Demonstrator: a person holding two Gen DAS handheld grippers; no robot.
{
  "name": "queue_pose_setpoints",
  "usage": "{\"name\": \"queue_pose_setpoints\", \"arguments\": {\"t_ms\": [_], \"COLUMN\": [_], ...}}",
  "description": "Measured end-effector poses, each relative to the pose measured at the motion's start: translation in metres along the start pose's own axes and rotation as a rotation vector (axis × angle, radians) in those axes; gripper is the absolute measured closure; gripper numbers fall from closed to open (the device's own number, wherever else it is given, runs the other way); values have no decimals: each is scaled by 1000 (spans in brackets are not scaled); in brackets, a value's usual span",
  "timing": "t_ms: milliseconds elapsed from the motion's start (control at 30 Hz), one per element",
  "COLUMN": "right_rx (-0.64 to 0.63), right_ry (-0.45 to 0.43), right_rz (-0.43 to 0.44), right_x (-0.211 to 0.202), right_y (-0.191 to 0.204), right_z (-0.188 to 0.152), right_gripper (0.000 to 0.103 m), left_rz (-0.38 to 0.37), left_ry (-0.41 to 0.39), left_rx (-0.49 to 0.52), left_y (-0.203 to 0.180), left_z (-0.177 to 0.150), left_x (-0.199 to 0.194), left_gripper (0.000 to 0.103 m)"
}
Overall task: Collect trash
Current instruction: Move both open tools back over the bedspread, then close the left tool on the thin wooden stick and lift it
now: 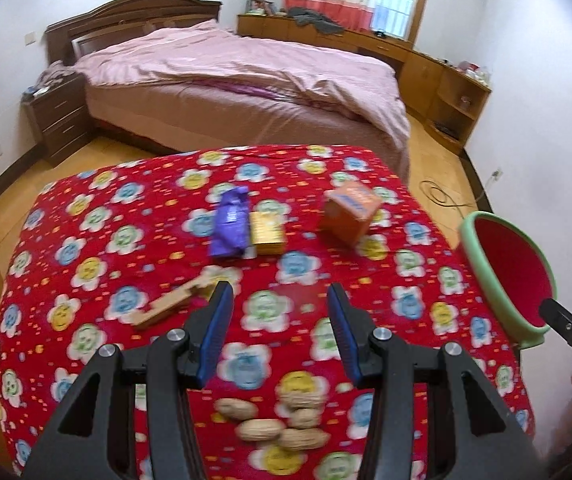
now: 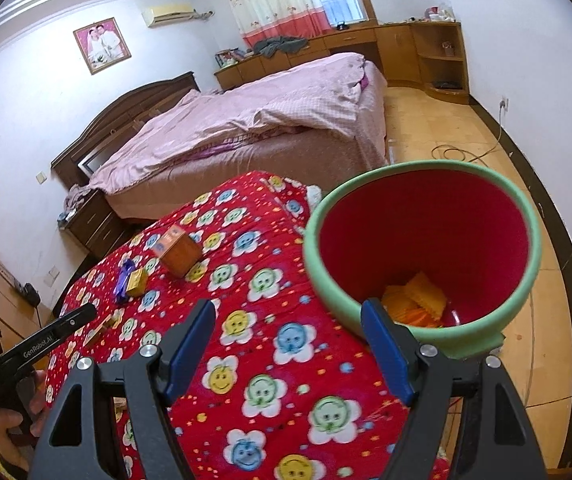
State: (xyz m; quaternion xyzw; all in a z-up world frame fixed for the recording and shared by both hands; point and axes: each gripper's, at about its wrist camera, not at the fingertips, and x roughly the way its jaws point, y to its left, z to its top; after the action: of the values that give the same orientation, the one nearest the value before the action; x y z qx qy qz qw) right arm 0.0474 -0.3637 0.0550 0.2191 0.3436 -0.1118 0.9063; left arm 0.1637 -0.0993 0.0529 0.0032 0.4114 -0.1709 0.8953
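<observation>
Left wrist view: left gripper (image 1: 280, 300) hanging over the red flowered cloth (image 1: 98, 240), fingers apart, nothing between the pads. Peanuts (image 1: 278, 420) heaped on the cloth below and behind the fingertips, near the front edge. Wooden piece (image 1: 166, 306) just left of the left finger, flat on the cloth. Further ahead, toward the far edge: purple wrapper (image 1: 230, 224) touching a small yellow box (image 1: 268, 232), and, apart to the right, an orange box (image 1: 350, 212). Green-rimmed bin (image 1: 506, 272) at the right edge of the cloth, red inside, mouth tilted toward the camera; contents not visible here. Black finger of the other gripper crossing in front of the bin's lower rim.

Right wrist view: right gripper (image 2: 290, 320) with fingers wide, gripping the bin (image 2: 482, 332) by its near rim; right finger inside the mouth, left finger outside over the cloth (image 2: 270, 360). Bin held beyond the cloth's right edge. Shown only here: yellow and orange wrappers (image 2: 418, 300) at the bin's bottom. Orange box (image 2: 176, 250), yellow box (image 2: 137, 280) and purple wrapper (image 2: 124, 280) small, near the far left corner. Left gripper's body at lower left, held by a hand (image 2: 18, 416). Peanuts out of sight here.
</observation>
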Motion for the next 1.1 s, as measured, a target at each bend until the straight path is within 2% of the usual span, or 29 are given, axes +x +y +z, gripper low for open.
{"name": "queue_pose_setpoints", "arguments": {"t_ms": [300, 500, 767, 967, 1000, 1100], "right_rx": [-23, -36, -60, -74, -78, -90], "right_ry": [51, 84, 122, 139, 141, 145], "right_rz": [10, 7, 10, 9, 9, 11], "right_x": [21, 36, 54, 65, 66, 71], "right_y": [22, 32, 44, 51, 52, 55], "right_z": [-10, -15, -20, -21, -21, -18], "right_gripper": [25, 26, 25, 25, 25, 25], "left_rz": [81, 102, 63, 77, 81, 71], "left_ry": [35, 71, 115, 109, 108, 103], "left_rx": [-25, -22, 5, 51, 62, 95], "left_y": [53, 72, 80, 76, 74, 69], "left_z": [-3, -7, -12, -9, -9, -10], "left_x": [16, 36, 60, 67, 68, 65], "left_gripper": [54, 54, 54, 55, 55, 72]}}
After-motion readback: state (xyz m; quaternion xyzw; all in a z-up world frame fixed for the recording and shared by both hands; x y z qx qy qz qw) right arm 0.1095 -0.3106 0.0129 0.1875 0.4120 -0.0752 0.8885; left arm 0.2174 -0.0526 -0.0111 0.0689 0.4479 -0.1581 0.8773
